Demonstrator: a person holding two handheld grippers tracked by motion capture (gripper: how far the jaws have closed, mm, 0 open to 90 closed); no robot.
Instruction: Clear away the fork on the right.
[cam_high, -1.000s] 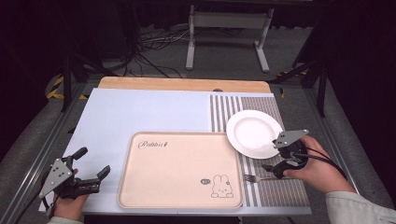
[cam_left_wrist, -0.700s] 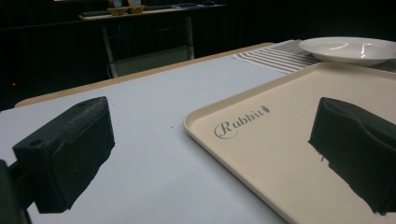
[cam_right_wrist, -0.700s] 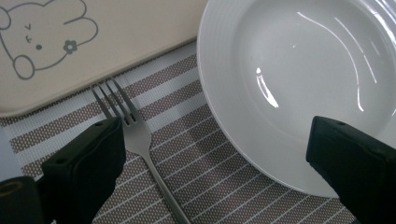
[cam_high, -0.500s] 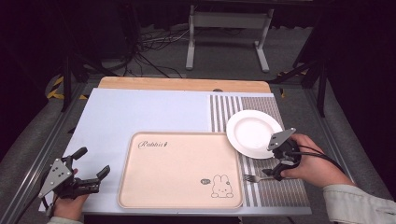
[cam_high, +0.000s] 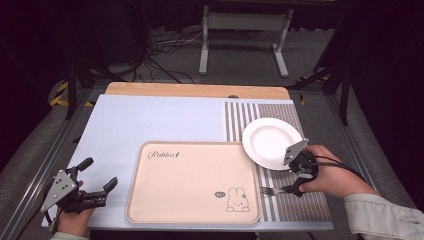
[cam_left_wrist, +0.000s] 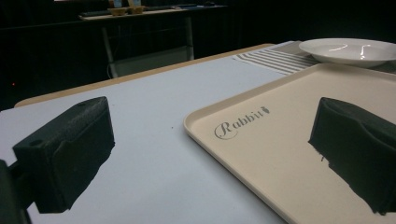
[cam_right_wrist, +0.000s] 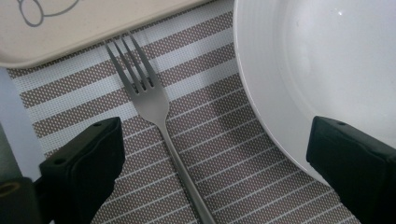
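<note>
So we've got the right gripper (cam_high: 290, 189) down low over the striped mat (cam_high: 300, 205) at the table's right side, jaws spread wide. In the right gripper view (cam_right_wrist: 215, 172) the fork (cam_right_wrist: 156, 121) lies flat on the mat between the two jaws, tines pointing toward the tray (cam_right_wrist: 93, 23), handle running back under the camera. Neither jaw touches it as far as we can tell. One jaw sits over the rim of the plate (cam_right_wrist: 317, 70), which lies just beside the fork. From the high view the fork (cam_high: 272, 190) is right off the tray's near right corner, next to the little rabbit drawing, and the plate (cam_high: 272, 143) rests on the mat just beyond the hand (cam_high: 330, 177).

Over on the other side, the left gripper (cam_high: 97, 180) hangs near the table's near left corner, also wide apart and holding nothing. Its own view (cam_left_wrist: 210, 154) looks across the pale blue table cover (cam_left_wrist: 140, 121) with one jaw over the tray (cam_left_wrist: 289, 140), where we can read "Rabbit" printed by the corner. The plate (cam_left_wrist: 350, 49) shows far off past the tray.

The tray (cam_high: 192, 182) itself is bare, lying between the two grippers. Beyond the table there's a dark floor with cables (cam_high: 160, 55) and a metal stand (cam_high: 245, 30).
</note>
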